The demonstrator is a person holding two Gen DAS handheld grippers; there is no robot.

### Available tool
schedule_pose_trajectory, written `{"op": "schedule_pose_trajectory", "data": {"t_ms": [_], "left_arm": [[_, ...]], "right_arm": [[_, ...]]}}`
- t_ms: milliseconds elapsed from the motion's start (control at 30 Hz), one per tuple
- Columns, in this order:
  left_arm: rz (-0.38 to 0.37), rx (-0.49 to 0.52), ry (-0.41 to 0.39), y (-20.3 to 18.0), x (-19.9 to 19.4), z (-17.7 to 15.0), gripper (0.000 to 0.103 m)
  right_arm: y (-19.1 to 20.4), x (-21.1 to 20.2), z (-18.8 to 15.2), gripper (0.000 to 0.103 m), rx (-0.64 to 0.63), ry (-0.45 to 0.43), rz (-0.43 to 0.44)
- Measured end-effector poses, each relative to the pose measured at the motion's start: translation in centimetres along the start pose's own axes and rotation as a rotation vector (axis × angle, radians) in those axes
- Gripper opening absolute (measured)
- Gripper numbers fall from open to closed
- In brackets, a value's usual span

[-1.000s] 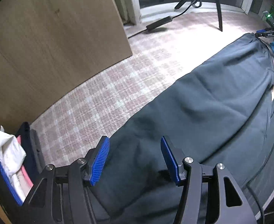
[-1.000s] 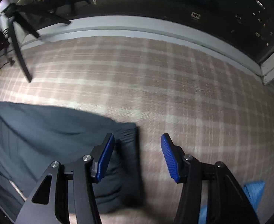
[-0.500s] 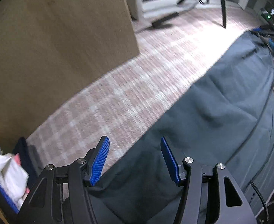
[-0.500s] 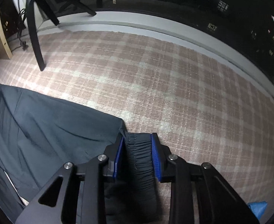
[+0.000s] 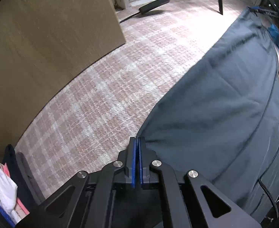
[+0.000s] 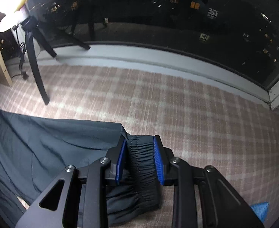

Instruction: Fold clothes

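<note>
Right tool [image 6: 138,158] pinches the trousers' [image 6: 44,148] gathered waistband [image 6: 142,161], unseen from left wrist.

The dark trousers [image 5: 225,102] run past the frame's right edge, carpet [image 6: 158,98] blurred.
</note>
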State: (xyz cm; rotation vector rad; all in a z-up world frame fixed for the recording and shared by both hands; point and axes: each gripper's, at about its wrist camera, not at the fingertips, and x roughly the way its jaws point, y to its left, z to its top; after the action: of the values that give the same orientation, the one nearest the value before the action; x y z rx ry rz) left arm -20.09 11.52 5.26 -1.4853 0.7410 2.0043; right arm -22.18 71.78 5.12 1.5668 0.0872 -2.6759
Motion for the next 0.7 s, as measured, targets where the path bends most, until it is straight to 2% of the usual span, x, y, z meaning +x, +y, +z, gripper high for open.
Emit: {"op": "schedule_pose_trajectory", "data": {"t_ms": [100, 200, 300, 400, 500, 567, 700], "left_arm": [[0.041, -0.035, -0.098, 0.4, -3.6, 0.3, 0.002], [0.075, -0.069, -0.210, 0.6, -8.4, 0.2, 0.002], [0.101, -0.050, -0.265, -1.0, -12.3, -1.5, 0.002], [0.129, -0.018, -0.307, -3.6, -15.5, -4.0, 0.002], [0.107, 0.000, -0.317, -6.8, -17.6, -8.1, 0.002], [0.087, 0.002, -0.302, -8.0, -17.2, -9.8, 0.002], [0.050, 0.023, -0.254, -12.1, -17.1, -14.9, 0.002]], "right_arm": [[0.2, -1.0, 0.8, 0.027, 0.017, -0.051, -0.025], [0.1, -3.6, 1.8, 0.027, 0.034, -0.121, -0.040], [-0.2, -7.7, 2.2, 0.027, 0.070, -0.219, -0.035], [0.1, -12.8, 0.7, 0.027, 0.092, -0.309, -0.025], [0.4, -16.2, -2.4, 0.027, 0.124, -0.340, -0.023], [1.1, -18.2, -6.1, 0.027, 0.149, -0.346, -0.018], [2.8, -19.4, -13.0, 0.027, 0.148, -0.297, -0.062]]}}
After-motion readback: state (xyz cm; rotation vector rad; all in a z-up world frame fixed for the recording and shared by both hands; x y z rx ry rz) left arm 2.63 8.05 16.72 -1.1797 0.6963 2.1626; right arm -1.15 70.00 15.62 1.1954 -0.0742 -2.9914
